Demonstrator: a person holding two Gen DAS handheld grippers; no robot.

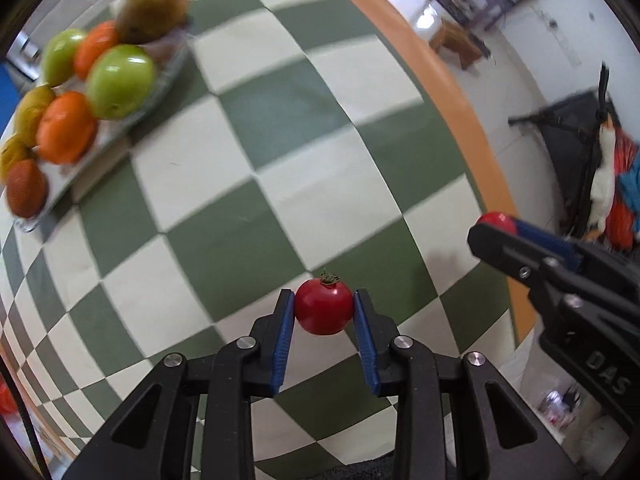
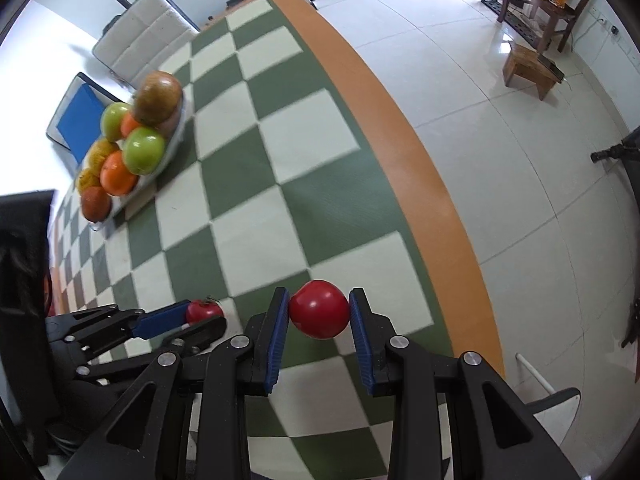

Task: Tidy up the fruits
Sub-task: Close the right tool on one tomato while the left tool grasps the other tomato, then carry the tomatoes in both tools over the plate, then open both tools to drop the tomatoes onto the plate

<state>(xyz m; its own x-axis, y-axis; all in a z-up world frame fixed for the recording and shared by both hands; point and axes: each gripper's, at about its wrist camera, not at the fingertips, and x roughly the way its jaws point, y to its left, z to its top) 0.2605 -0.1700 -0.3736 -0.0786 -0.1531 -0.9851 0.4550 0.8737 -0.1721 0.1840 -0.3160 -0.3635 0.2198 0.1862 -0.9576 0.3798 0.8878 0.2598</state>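
a small red tomato with a green stem (image 1: 324, 307) is clamped between the blue pads of the left gripper (image 1: 324, 312), the stem pointing up and away from the camera, and it is held above the green-and-cream checkered tablecloth (image 1: 224, 160). in the right wrist view the same gripper is seen from the side at the lower left, its jaws closed on that tomato. a second, smooth red tomato (image 2: 319, 309) is pinched between the pads of the right gripper (image 2: 319, 314), also clear of the cloth; no stem is shown on the side facing the camera. the two grippers are held near each other, side by side, close to the orange border (image 2: 400, 152) at the edge of the table. well apart from both, toward the far left of the cloth, a long pale tray (image 1: 120, 128) is seen, piled with fruit: two green apples (image 1: 120, 80), two oranges (image 1: 66, 128), some yellowish fruits (image 1: 34, 112), a brown one at the near end (image 1: 26, 188) and a large brownish-green one (image 1: 154, 6) at the far end. beyond the table edge a tiled floor (image 2: 500, 160) and a wooden stool (image 2: 530, 68) are visible.
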